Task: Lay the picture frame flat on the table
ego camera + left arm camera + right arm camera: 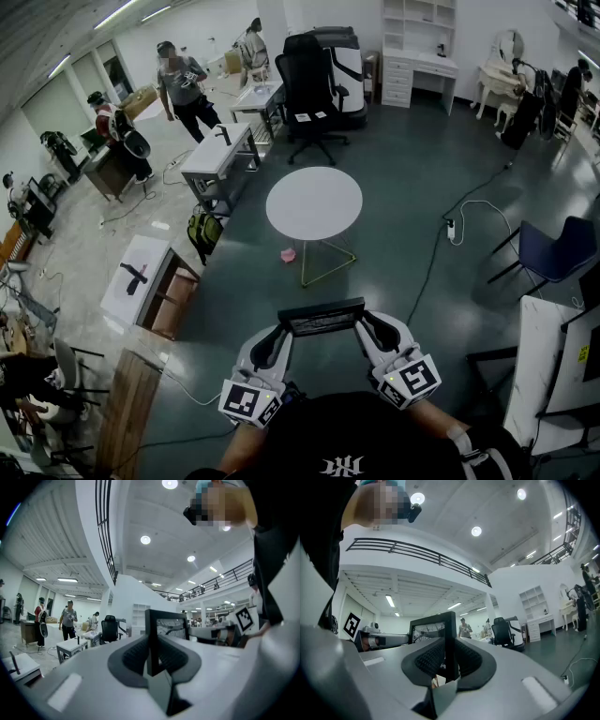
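My left gripper [285, 334] and right gripper [362, 325] each clamp 1 end of the picture frame [322, 316], long axis between them; the table [314, 202] is well ahead.

No legible text or numbers

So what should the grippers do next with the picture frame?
Probably carry the picture frame forward to the round white table. The left gripper and right gripper are each shut on one side edge, holding it in the air, and the table stands ahead across the floor, too far to lay it flat.
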`<state>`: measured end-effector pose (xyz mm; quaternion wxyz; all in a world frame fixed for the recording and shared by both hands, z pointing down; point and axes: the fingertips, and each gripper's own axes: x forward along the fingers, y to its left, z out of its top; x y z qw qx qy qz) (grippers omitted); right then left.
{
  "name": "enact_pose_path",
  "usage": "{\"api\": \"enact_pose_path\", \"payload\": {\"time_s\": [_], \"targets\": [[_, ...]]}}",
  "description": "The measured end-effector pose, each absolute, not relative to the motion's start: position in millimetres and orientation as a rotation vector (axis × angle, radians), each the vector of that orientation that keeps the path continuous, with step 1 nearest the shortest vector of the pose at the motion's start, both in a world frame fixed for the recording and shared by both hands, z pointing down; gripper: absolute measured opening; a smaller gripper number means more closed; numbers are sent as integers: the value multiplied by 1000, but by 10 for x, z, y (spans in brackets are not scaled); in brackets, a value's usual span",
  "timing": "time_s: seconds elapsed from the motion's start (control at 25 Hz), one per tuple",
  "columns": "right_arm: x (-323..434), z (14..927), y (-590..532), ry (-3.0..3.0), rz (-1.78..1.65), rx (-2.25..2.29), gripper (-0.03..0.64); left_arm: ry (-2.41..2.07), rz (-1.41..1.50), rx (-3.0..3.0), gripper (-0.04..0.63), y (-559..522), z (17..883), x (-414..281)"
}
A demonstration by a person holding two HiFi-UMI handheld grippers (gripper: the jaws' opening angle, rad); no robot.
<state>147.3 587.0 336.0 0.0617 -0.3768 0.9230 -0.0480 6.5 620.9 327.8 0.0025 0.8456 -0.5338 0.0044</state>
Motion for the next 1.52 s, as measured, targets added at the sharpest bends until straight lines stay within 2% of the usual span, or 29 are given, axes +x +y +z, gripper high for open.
{"api": "enact_pose_path", "payload": {"time_s": [1.52], "targets": [[1948, 3583, 6141, 2825, -203, -1024, 57, -1743, 111, 2569, 49, 6543, 3522, 573]]}}
